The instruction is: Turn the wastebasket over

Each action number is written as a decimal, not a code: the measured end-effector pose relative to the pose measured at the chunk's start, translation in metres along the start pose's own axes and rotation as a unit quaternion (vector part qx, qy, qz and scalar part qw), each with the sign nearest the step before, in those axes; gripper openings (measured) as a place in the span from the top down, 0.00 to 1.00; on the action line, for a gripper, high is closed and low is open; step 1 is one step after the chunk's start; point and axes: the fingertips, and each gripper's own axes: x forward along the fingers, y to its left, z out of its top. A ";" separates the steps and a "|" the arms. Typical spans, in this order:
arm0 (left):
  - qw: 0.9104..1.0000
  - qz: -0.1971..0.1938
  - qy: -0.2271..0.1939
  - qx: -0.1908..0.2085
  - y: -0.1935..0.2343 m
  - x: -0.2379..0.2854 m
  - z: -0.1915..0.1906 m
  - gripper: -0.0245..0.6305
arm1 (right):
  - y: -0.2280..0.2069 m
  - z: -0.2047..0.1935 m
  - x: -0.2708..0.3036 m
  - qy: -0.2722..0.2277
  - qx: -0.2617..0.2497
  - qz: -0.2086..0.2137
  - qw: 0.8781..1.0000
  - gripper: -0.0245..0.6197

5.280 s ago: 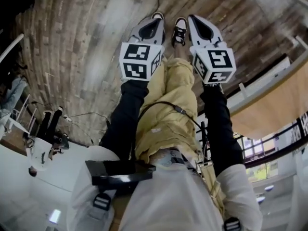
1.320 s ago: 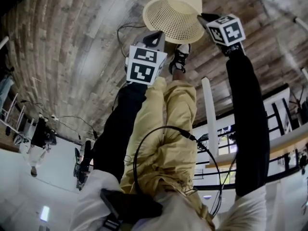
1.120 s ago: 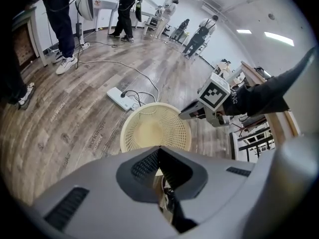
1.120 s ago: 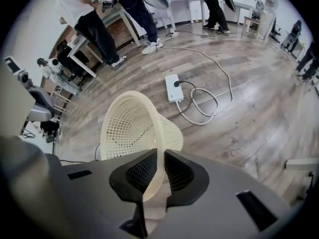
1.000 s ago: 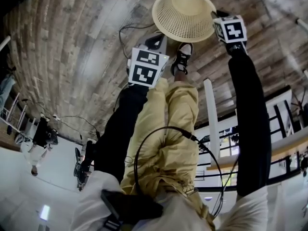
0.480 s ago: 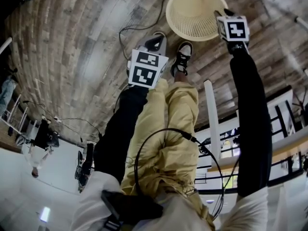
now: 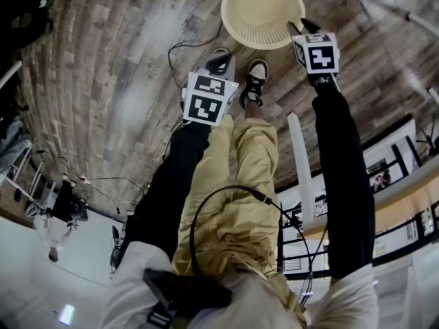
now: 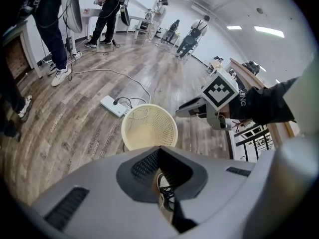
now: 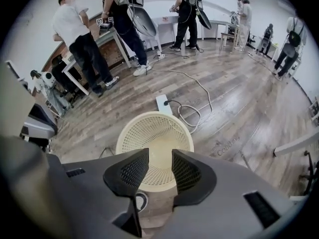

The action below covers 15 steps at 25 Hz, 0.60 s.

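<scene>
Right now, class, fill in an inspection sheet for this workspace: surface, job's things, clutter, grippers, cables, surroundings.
Surface: wood-plank floor.
Job's things: wastebasket stands mouth up on the floor, empty.
Clutter: power strip just behind the wastebasket.
Grippers: left gripper shut, empty; right gripper open above the wastebasket, its jaws have just been opening, nothing between them.
Cables: white cable loops from the power strip; black cable hangs at the person's waist.
Surroundings: people standing farther back in the room.

head view: steeply down | both gripper views: downward | shared: wastebasket (image 7: 263,12)
</scene>
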 end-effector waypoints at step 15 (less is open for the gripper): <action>0.991 -0.027 -0.106 0.084 -0.125 -0.193 0.124 0.97 | 0.121 0.099 -0.314 -0.186 0.010 0.019 0.982 0.93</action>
